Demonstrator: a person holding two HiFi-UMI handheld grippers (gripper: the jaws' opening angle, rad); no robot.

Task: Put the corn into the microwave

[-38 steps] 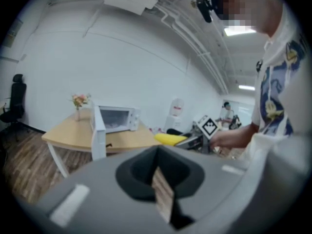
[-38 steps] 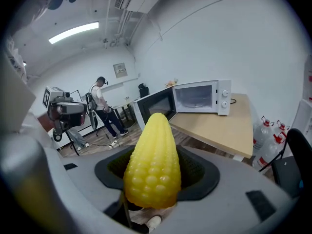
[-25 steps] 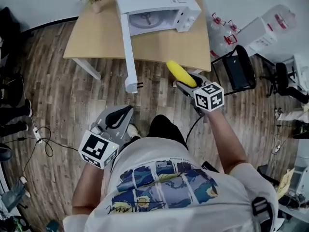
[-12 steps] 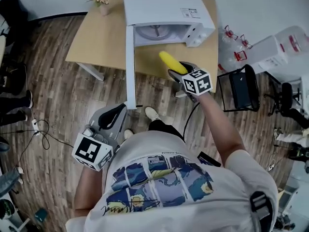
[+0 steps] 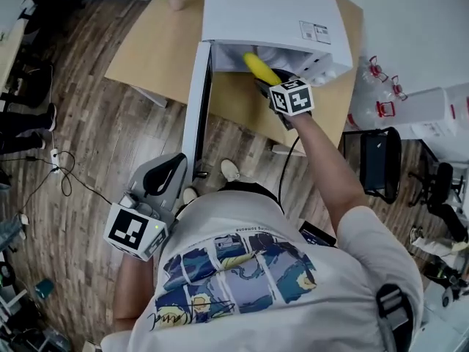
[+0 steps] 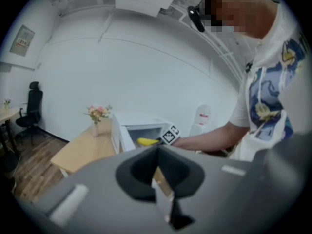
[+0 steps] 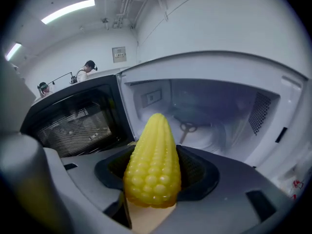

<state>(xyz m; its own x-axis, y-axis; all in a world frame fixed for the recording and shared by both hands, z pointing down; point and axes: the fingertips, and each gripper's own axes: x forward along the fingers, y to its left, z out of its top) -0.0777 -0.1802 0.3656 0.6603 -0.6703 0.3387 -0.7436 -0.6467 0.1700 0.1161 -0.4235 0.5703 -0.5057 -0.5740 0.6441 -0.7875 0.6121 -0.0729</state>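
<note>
Wood-plank floor (image 5: pixel 95 160) spread under a pale wooden table (image 5: pixel 157 46), which carried a white microwave (image 5: pixel 267 13) with its door (image 5: pixel 194 116) swung wide open. The left tool (image 5: pixel 165 185), jaws together on nothing, hung over the floor, well apart from the microwave. The right tool (image 5: pixel 270 85) was clamped on the corn (image 5: pixel 258 67), whose tip was at the cavity mouth. A label (image 5: pixel 314 31) on the microwave's top was too small to read. Only the right gripper view showed the cavity's centre hub (image 7: pixel 187 127).

Wood-plank floor (image 5: pixel 88 145); a pale wooden surface (image 5: pixel 154 50) against a white wall (image 6: pixel 122 72), black chair (image 5: pixel 377 160) beside it, strip lights (image 7: pixel 68 11) overhead
</note>
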